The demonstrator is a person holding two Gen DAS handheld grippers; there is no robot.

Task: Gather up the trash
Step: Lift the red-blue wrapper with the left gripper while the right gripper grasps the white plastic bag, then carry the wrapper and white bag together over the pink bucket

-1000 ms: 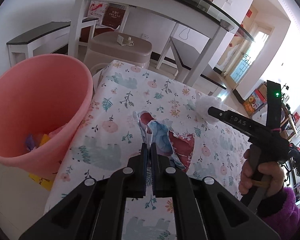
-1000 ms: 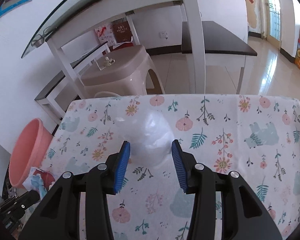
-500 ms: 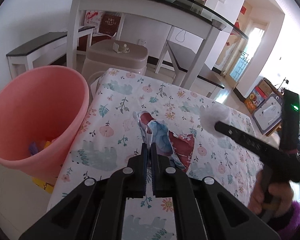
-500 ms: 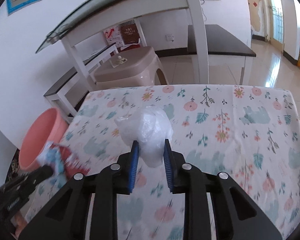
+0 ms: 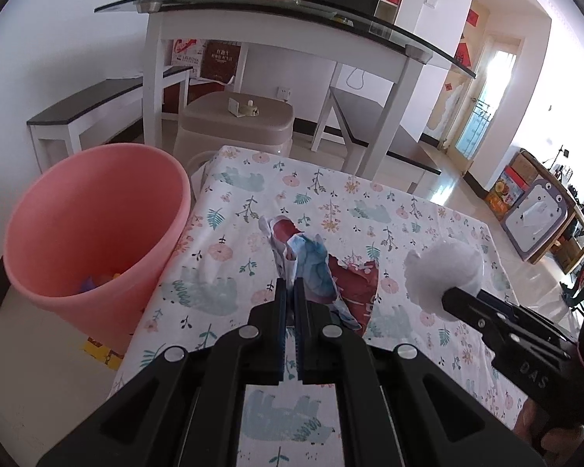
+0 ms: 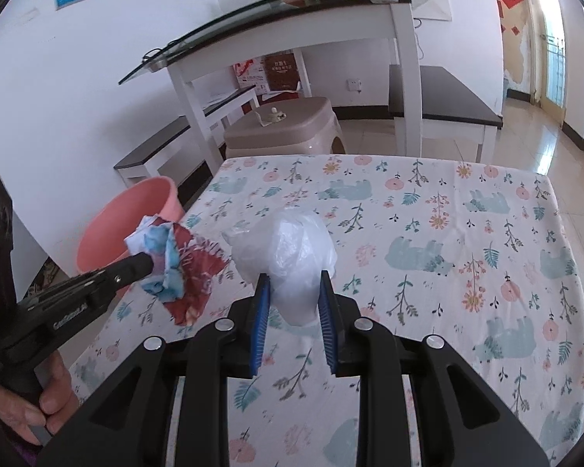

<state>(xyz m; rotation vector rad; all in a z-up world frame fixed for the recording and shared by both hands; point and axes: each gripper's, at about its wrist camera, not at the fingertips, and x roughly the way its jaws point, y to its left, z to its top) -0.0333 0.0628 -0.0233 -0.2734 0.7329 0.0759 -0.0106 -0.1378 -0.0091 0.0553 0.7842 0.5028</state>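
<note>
Floral fabric printed with bears and flowers covers the desk (image 6: 428, 233). The left claw (image 5: 290, 292) is clenched on a crumpled red, blue and white wrapper (image 5: 311, 272), which hangs from its tips above the left part of the desk; in the right wrist view the same wrapper (image 6: 179, 268) appears lifted clear of the cloth. The right claw (image 6: 294, 292) grips a bunched white plastic bag (image 6: 292, 253) between its blue pads (image 6: 262, 303), with the bulk of the bag protruding forward past the tips. In the left wrist view the bag (image 5: 444, 276) sits at the end of the right claw (image 5: 453, 303), to the right of the wrapper and apart from it. A pink bin (image 5: 93, 229) stands on the floor just beside the left edge of the desk, with a few coloured scraps (image 5: 97, 282) visible at its bottom. Behind the desk stand a beige plastic stool (image 5: 237, 124) and a white glass-topped table (image 5: 276, 19).
</note>
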